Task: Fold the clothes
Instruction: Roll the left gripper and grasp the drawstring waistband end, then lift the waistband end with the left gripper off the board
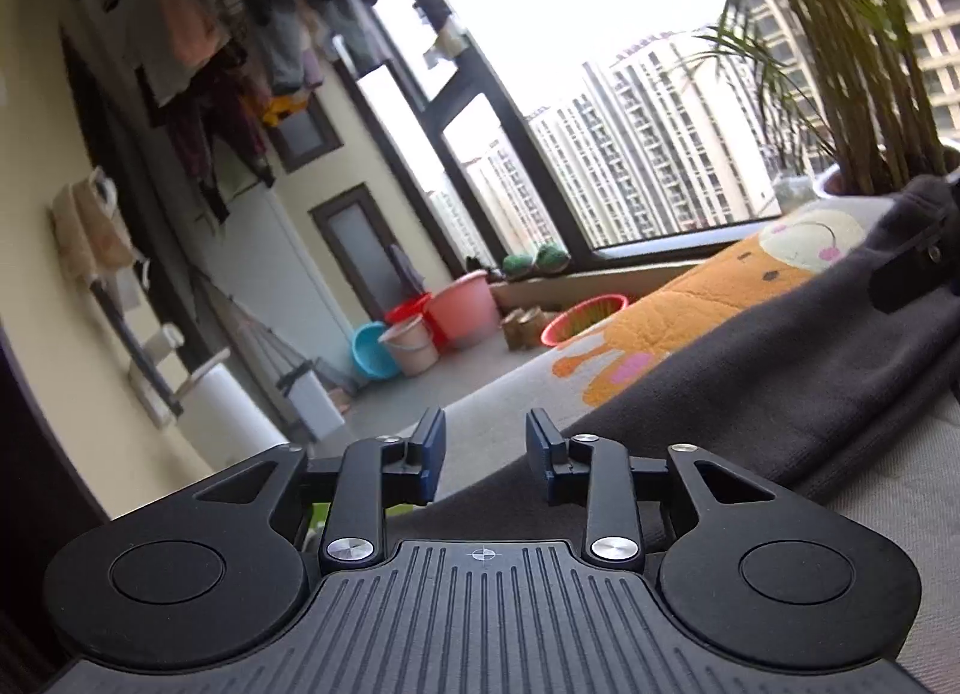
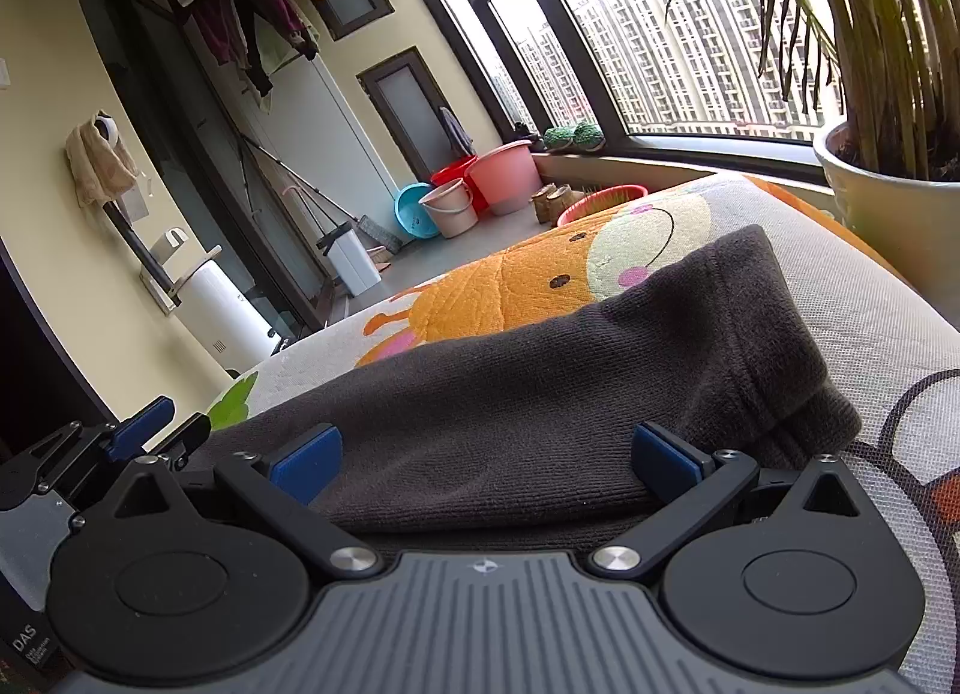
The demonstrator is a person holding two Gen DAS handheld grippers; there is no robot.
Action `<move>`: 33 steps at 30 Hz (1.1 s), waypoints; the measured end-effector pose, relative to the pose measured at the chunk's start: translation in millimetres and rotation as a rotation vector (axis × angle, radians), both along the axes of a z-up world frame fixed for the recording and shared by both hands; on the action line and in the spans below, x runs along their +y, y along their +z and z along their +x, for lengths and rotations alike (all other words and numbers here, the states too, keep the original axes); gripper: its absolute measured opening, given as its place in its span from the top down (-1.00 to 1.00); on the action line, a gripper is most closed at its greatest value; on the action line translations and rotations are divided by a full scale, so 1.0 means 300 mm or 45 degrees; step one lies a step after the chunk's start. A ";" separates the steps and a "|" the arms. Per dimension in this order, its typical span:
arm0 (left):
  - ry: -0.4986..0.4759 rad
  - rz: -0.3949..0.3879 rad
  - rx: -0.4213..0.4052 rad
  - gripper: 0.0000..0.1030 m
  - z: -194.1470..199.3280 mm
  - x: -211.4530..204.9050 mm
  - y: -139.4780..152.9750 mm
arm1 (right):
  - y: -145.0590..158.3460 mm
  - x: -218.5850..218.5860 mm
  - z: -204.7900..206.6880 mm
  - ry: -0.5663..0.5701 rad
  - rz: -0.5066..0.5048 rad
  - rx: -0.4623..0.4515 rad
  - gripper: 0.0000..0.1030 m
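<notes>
A dark grey knit garment (image 2: 600,370) lies folded on a padded mat (image 2: 480,292) printed with an orange cartoon. My right gripper (image 2: 486,463) is low over the garment's near edge. Its blue pads stand wide apart, with cloth lying between and beyond them, so it is open. My left gripper (image 2: 162,433) shows at the left, just off the garment's left end. In the left wrist view, the left gripper (image 1: 486,454) is open with a narrow gap and nothing between its pads. The garment (image 1: 780,370) stretches to its right over the mat (image 1: 678,304).
A large potted plant (image 2: 888,202) stands at the mat's far right corner by the window. Plastic buckets and basins (image 2: 504,178) sit on the floor beyond the mat. Clothes hang on a rack (image 2: 252,3) at upper left. A white bin (image 2: 222,304) stands by the wall.
</notes>
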State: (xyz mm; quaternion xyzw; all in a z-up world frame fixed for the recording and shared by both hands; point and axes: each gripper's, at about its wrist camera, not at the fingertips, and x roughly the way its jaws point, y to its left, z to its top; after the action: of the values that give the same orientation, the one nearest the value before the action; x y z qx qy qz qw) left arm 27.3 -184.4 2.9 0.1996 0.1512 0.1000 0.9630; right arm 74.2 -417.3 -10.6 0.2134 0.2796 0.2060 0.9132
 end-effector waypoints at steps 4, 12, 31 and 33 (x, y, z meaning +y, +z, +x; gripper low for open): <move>0.182 -0.618 0.041 -0.33 -0.050 0.270 0.081 | 0.000 0.003 0.002 0.000 0.000 0.000 -1.00; 0.435 -1.417 0.080 -0.61 -0.108 0.631 -0.007 | -0.006 -0.009 0.004 -0.001 0.005 0.000 -1.00; 0.443 -1.265 0.149 0.14 0.024 0.534 -0.044 | -0.012 -0.018 0.006 -0.003 0.036 0.000 -1.00; 0.440 -1.239 0.148 0.19 0.024 0.524 -0.037 | -0.012 -0.019 0.007 -0.003 0.039 0.000 -1.00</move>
State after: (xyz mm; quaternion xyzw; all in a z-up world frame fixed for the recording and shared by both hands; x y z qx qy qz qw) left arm 34.4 -27.2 -8.1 -0.2938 0.2641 0.1645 0.9038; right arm 76.4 -423.0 -14.3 0.2276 0.2761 0.2090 0.9101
